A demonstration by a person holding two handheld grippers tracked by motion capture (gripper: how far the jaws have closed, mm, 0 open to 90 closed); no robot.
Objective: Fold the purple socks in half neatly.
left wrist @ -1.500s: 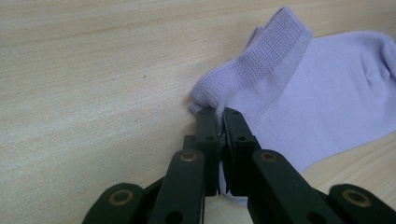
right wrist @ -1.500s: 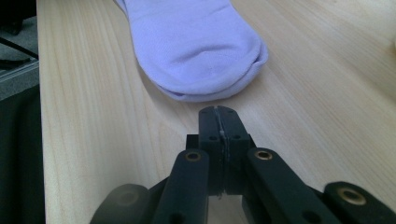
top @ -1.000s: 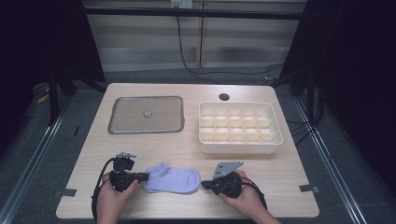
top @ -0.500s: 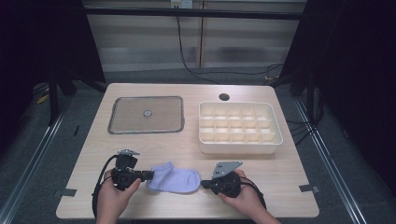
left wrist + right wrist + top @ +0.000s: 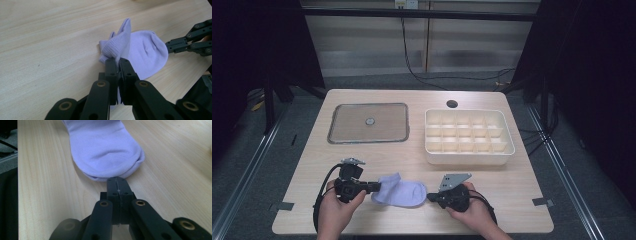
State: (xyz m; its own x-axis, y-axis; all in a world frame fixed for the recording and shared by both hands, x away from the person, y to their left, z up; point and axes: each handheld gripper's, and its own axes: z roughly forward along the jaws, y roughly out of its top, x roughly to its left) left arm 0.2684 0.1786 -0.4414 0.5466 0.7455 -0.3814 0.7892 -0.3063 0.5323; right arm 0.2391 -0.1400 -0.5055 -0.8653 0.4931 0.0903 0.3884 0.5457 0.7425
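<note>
High view first, starting at the near edge of the table (image 5: 512, 200): two hands come in from the bottom, and each one holds a gripper. A pale purple sock (image 5: 401, 192) lies flat on the wood between them, close to the near edge.

The sock's long way runs left to right. Its open cuff end is on the left and its round toe end is on the right. So each gripper has one end of the sock right in front of it.

The left gripper (image 5: 117, 60) has its jaws closed on the cuff of the sock. In the left gripper view the cloth is pinched between the black tips and bunches up above them into a little peak.

The right gripper (image 5: 117, 180) has its jaws shut tight with nothing between them. In the right gripper view the closed tips sit just in front of the toe. They look like they touch the edge of the cloth or almost do, but they are not holding it.

I think the next move is to lift or fold the sock. The left gripper has the hold, so it would lead.

Farther back on the right sits a white box with many small cells (image 5: 469, 136). Farther back on the left is a flat grey tray (image 5: 368, 123).
</note>
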